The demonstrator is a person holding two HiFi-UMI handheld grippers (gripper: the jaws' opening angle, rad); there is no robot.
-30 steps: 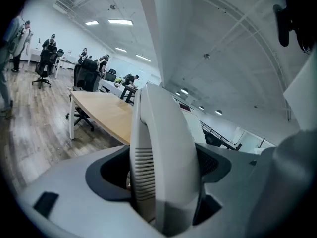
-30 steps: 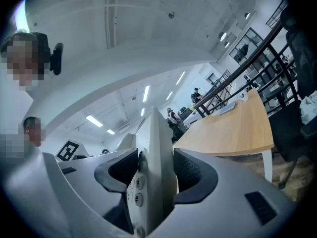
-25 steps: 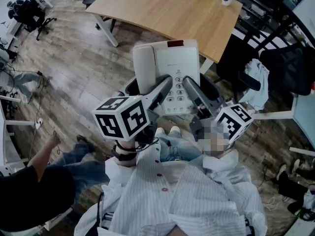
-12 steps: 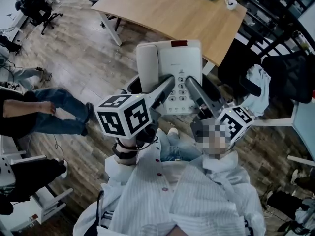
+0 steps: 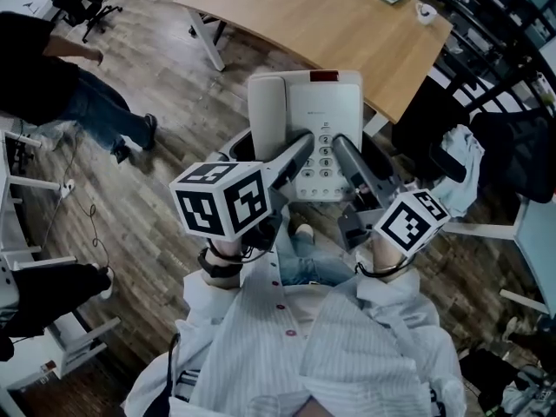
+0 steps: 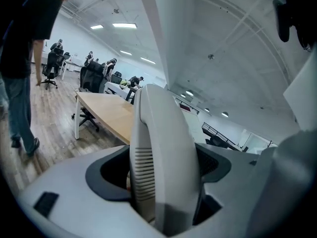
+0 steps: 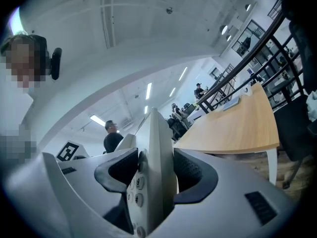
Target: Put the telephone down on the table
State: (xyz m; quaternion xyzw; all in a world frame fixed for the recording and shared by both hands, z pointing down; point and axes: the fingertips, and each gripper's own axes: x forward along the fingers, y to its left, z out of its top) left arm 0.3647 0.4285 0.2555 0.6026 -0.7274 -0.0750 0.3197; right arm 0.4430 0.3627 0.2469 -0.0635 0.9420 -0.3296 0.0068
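Left tool (image 5: 291, 155) grips the phone (image 5: 313, 115) by its handset side, right tool (image 5: 347, 159) by its keypad edge, phone aloft short of the counter (image 5: 304, 20). Carry it level, lower flat, release together.

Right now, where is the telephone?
In the head view's centre, the telephone is held up by the left gripper and right gripper, just short of the wooden table.

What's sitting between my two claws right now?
Only the telephone: in the head view the left claw and the right claw are each shut on its near edge, side by side, with nothing else between them.
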